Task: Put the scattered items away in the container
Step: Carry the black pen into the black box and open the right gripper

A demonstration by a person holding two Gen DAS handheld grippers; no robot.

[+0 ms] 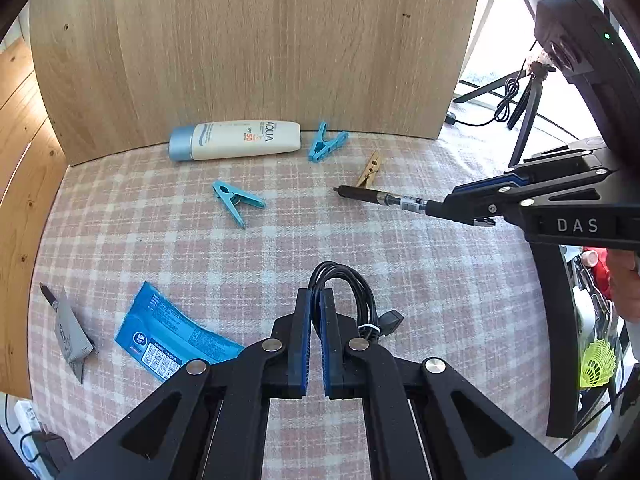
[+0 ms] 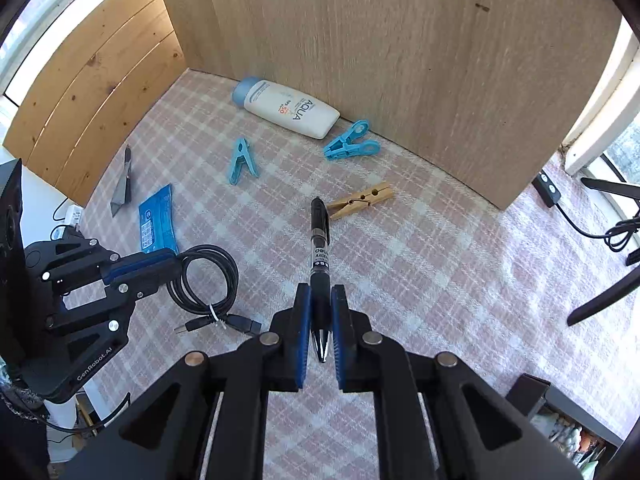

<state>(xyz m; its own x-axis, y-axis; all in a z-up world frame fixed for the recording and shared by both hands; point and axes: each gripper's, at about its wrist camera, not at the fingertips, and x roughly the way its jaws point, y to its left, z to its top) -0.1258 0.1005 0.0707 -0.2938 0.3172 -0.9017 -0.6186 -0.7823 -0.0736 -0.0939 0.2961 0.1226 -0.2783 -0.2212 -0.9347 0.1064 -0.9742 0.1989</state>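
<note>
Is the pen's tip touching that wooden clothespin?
Cannot tell. In the right wrist view the black pen tip sits just beside the wooden clothespin; the left wrist view suggests a small gap, not plainly.

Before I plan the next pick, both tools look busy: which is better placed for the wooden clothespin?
Right. The right tool, shut on the pen, is nearest the wooden clothespin; the left tool holds the cable, farther off.

Pink-and-white plaid cloth (image 1: 400, 248) carries two blue pegs (image 1: 238, 202), a white blue-capped tube (image 1: 236, 140) and a black cable (image 1: 348, 296).
</note>
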